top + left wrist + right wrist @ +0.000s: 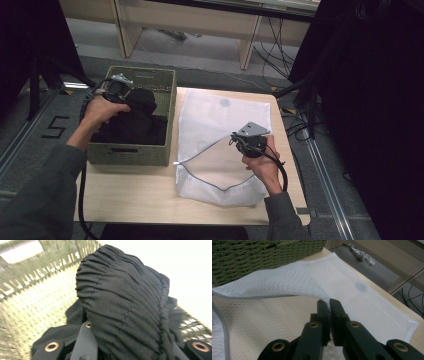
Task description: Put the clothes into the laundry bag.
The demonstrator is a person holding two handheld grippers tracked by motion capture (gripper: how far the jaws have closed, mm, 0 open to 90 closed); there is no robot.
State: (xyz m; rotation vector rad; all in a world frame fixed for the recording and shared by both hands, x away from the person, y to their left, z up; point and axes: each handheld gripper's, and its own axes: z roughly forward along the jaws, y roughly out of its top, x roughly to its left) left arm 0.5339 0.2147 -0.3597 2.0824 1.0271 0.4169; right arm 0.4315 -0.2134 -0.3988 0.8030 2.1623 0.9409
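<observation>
Left gripper [120,90] clenches a black garment [125,302] above the green basket [165,100]; right gripper [328,305] pinches the upper edge of the white mesh bag [352,290], holding its mouth lifted off the table [130,195].

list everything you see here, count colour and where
basket: 1, green woven, left side of the table
black clothes: a pile, black, inside the basket; the top piece is bunched between the left tool's jaws
mesh laundry bag: 1, white with a grey zip edge, right half of the table, mouth lifted open
table: 1, light wood, under both
left tool: 1, black, over the basket, shut on the clothes
right tool: 1, black, pinching the bag's upper edge
</observation>
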